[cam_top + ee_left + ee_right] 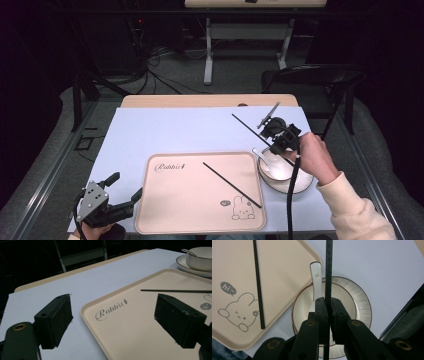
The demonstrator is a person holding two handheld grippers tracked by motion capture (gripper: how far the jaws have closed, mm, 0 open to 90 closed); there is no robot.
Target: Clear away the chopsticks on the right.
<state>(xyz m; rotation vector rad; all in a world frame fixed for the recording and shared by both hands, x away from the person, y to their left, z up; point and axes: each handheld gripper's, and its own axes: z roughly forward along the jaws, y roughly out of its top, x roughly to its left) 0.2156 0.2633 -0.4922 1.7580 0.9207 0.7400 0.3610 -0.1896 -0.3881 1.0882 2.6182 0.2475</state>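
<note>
With your right gripper (278, 134) clamped on the thin black chopstick (250, 127) above the white ceramic bowl (276, 170), lay it level beside its mate (231, 184) on the beige plastic tray (165, 210).

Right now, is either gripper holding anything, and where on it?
The right gripper is shut on a black chopstick, pinched partway along its shaft, above the bowl. The left gripper is open and holds nothing.

A pale blue table (165, 130) carries a beige tray (200, 227) and a plate (305, 184).
</note>
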